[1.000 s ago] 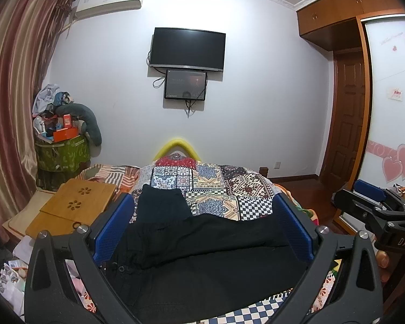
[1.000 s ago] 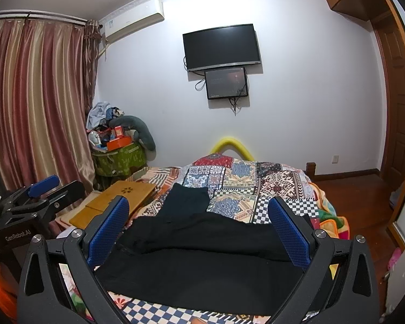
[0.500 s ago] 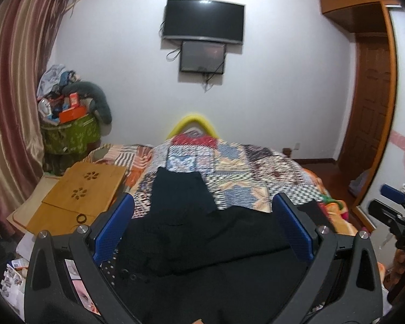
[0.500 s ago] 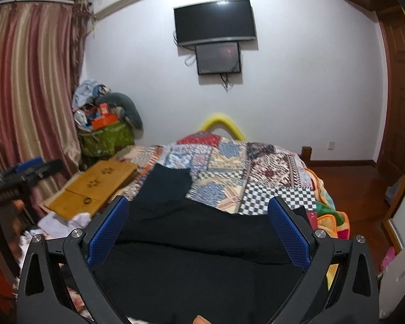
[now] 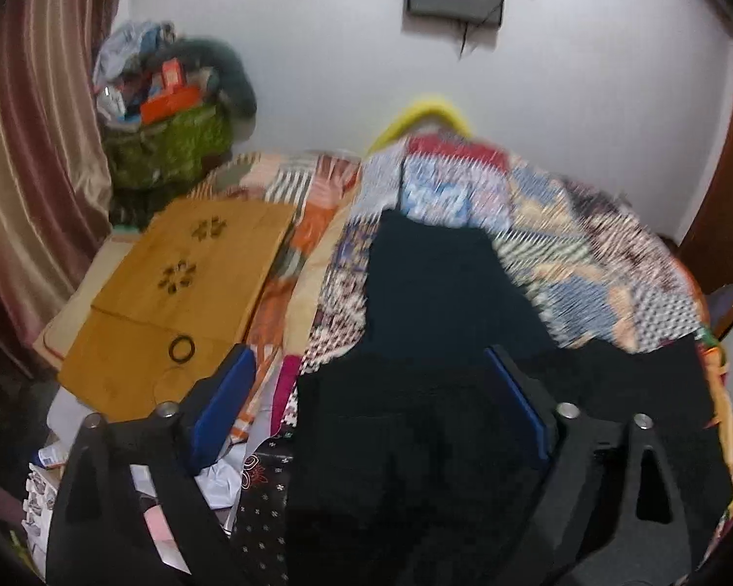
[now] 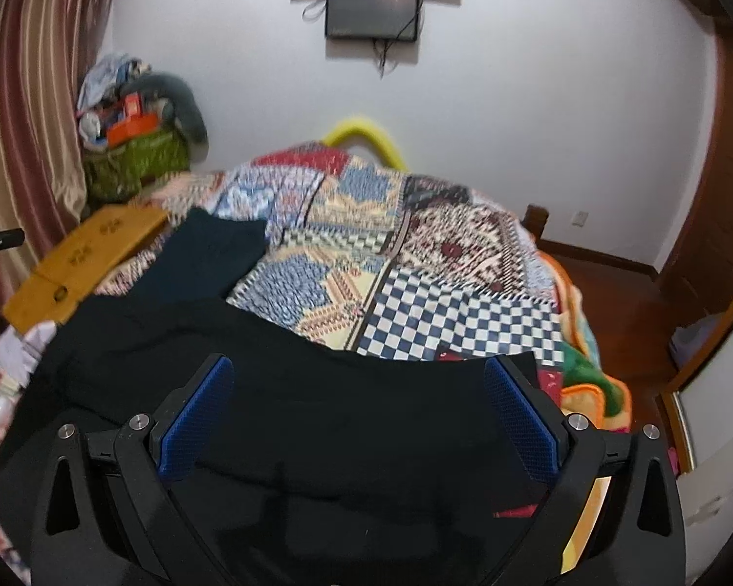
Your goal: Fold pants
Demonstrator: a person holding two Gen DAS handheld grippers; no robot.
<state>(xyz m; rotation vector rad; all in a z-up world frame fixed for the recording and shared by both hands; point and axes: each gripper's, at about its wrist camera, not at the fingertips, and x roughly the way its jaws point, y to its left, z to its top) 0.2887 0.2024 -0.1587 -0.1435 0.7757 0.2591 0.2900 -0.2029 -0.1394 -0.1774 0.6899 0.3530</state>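
Jaws of both the left gripper (image 5: 369, 403) and right gripper (image 6: 359, 412) gape wide, empty, above black pants (image 6: 278, 390) sprawled unfolded on the bed (image 6: 464, 312); folding looks barely begun.

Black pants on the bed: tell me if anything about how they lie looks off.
The black pants are not laid straight: one leg angles up the patchwork quilt, the other runs crosswise. Both grippers, left and right, are open above them.

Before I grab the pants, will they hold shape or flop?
Probably flop: the pants follow the quilt with soft creases. A leg lies angled away and would likely trail. Both grippers are open.
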